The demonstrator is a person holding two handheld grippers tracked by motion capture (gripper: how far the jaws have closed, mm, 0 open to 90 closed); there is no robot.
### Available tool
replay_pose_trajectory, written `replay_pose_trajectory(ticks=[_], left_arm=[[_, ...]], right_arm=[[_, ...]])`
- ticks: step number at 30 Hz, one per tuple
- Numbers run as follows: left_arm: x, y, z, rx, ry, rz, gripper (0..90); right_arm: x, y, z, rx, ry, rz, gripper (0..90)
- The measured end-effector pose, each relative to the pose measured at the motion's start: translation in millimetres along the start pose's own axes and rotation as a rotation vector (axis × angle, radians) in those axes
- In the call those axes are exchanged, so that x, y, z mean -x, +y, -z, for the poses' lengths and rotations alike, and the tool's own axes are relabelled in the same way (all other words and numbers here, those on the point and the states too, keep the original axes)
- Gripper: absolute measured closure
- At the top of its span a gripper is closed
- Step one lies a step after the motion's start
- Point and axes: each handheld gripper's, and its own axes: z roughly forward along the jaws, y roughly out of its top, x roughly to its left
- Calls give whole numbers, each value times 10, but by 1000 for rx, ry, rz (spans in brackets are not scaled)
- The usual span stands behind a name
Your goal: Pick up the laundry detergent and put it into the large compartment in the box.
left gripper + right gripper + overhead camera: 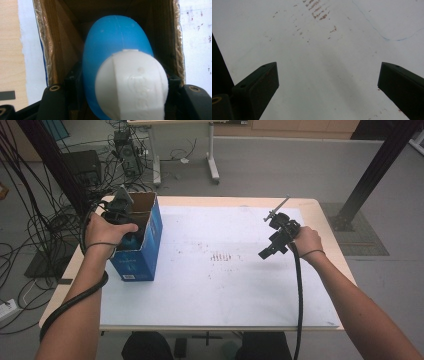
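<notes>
Left gripper [117,100], lower frame, clamped on blue plastic bottle with white cap [115,47] inside open blue cardboard box [178,37]; release left. Right gripper [328,82] wide open, empty.

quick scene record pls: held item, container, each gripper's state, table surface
held item: blue plastic bottle with a white cap, clamped between the left gripper's jaws
container: open blue cardboard box at the table's left edge; bottle is inside its opening
left gripper: shut on the bottle, at the top of the box
right gripper: jaws wide open, nothing between them, held above the mat
surface: white mat with reddish-brown marks, on a light wooden table
</notes>
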Motion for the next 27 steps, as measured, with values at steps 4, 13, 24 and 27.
replay_pose_trajectory(ticks=[4, 13, 24, 27], left_arm=[[-1, 4, 0, -2, 0, -1, 378], [-7, 8, -2, -6, -1, 4, 376], [-12, 5, 51, 0, -8, 12, 347], [-20, -2, 72, -1, -4, 13, 349]], right_arm=[[4, 1, -6, -3, 1, -2, 31], [11, -4, -6, -2, 1, -4, 31], [10, 1, -16, -1, 5, -5, 31], [5, 4, -17, -2, 4, -3, 31]])
